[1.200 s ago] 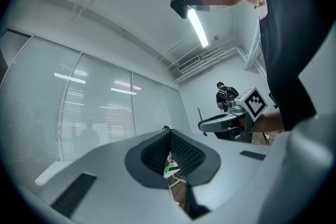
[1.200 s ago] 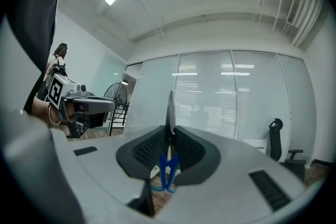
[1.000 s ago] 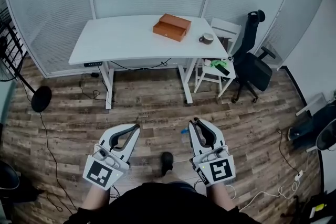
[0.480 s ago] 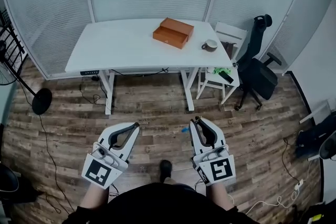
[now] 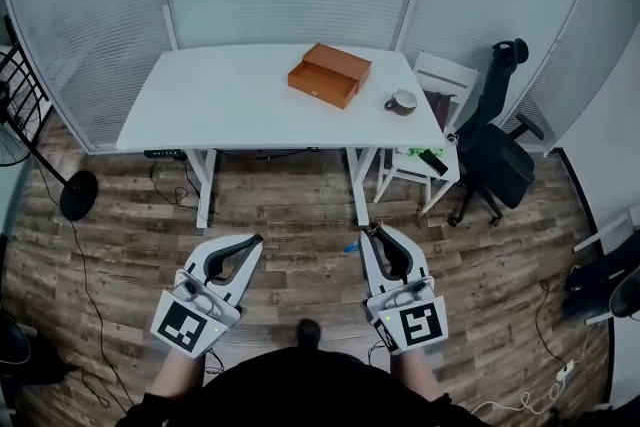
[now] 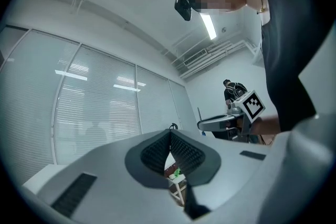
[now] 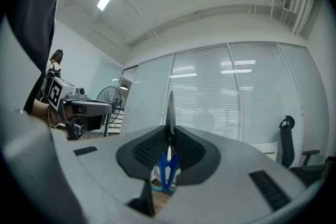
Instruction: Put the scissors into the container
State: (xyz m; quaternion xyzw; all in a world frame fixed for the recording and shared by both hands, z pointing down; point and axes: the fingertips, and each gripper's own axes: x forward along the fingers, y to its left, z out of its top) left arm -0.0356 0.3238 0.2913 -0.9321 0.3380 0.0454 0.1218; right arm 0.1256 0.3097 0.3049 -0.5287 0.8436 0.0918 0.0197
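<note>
— Where are the scissors (image 7: 167, 168)?
— We hold them in the right gripper (image 5: 372, 231), lower right of centre in the head view. Its jaws are clamped on the blades, with the blue handles behind.
— And the left gripper (image 5: 256, 240)?
— Lower left, jaws together, nothing between them.
— The container (image 5: 330, 75)?
— Upper centre, on the white table (image 5: 220, 100), well apart from both grippers.

My left gripper (image 5: 256, 238) and right gripper (image 5: 371, 231) are matching white plastic shells. Dark ribbed pads (image 6: 155, 155) line the jaws of each. At the rear of each sits a cube (image 5: 190, 327) printed with black-and-white square markers. I wear a black top (image 5: 300, 393), and a small black camera (image 6: 182, 8) is on my head.
</note>
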